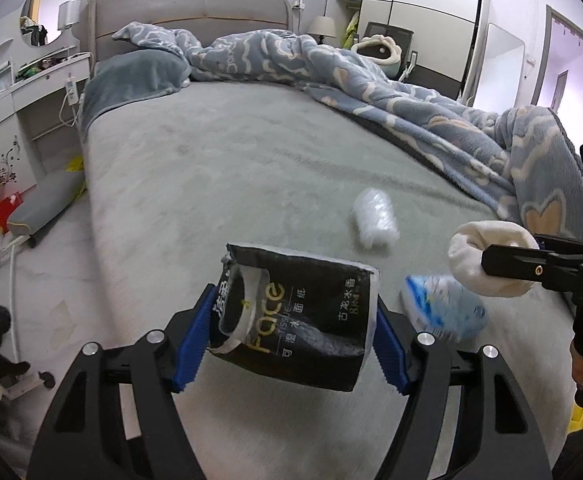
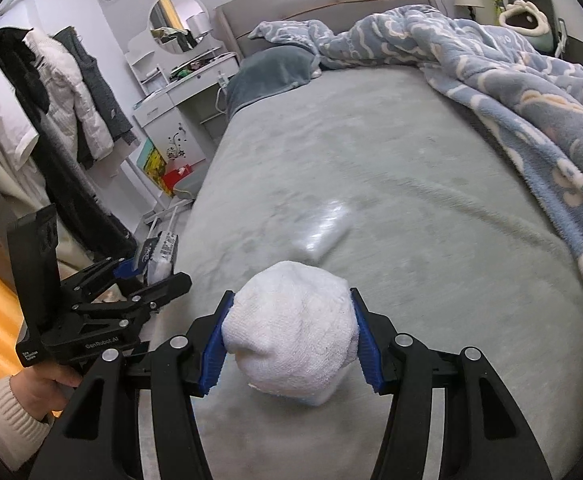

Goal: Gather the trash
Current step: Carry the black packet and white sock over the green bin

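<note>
My left gripper is shut on an empty black tissue pack, held above the near edge of the grey bed. In the right wrist view this pack shows at the far left, in the left gripper. A balled white cloth sits between the blue pads of my right gripper, which is shut on it; the left wrist view shows the ball at the right. On the bed lie a clear plastic wrap and a blue-white packet.
A rumpled blue blanket covers the bed's right side, with a grey pillow at the head. A white dresser and a rack of hanging clothes stand left of the bed. A hand in a cream sleeve grips the left tool.
</note>
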Motion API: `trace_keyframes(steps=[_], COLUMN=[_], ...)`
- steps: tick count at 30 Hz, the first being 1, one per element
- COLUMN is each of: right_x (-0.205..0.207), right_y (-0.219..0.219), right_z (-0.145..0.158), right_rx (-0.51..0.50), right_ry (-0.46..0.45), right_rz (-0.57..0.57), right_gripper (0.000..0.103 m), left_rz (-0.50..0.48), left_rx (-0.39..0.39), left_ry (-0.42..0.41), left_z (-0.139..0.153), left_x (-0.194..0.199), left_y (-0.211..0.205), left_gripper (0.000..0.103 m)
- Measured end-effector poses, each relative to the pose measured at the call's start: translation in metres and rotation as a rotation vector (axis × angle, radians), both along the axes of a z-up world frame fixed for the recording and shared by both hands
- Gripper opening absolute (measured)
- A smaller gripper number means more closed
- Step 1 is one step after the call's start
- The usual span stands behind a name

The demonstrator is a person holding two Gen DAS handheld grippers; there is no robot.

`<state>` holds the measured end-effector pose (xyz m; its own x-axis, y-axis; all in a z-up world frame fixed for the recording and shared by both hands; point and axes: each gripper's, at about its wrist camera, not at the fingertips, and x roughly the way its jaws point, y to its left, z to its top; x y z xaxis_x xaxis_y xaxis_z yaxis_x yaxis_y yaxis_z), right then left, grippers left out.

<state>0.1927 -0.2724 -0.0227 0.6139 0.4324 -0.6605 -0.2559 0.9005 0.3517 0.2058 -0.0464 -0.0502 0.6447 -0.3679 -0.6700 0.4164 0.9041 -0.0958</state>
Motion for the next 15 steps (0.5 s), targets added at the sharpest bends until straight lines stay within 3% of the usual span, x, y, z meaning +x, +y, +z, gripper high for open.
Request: trace_keyframes(steps=[15], right_x=[-0.02], right_y=[0.063], right_z=[0.007], right_rx=[0.002], right_ry=[-0.039], right_rz=[0.059], right_gripper=[0.056], left_rz=[0.131], left_rx=[0.025], left_ry=[0.077], left_z=[-0.013], left_x=[-0.03], left_y=[0.074], left_gripper=[0.074])
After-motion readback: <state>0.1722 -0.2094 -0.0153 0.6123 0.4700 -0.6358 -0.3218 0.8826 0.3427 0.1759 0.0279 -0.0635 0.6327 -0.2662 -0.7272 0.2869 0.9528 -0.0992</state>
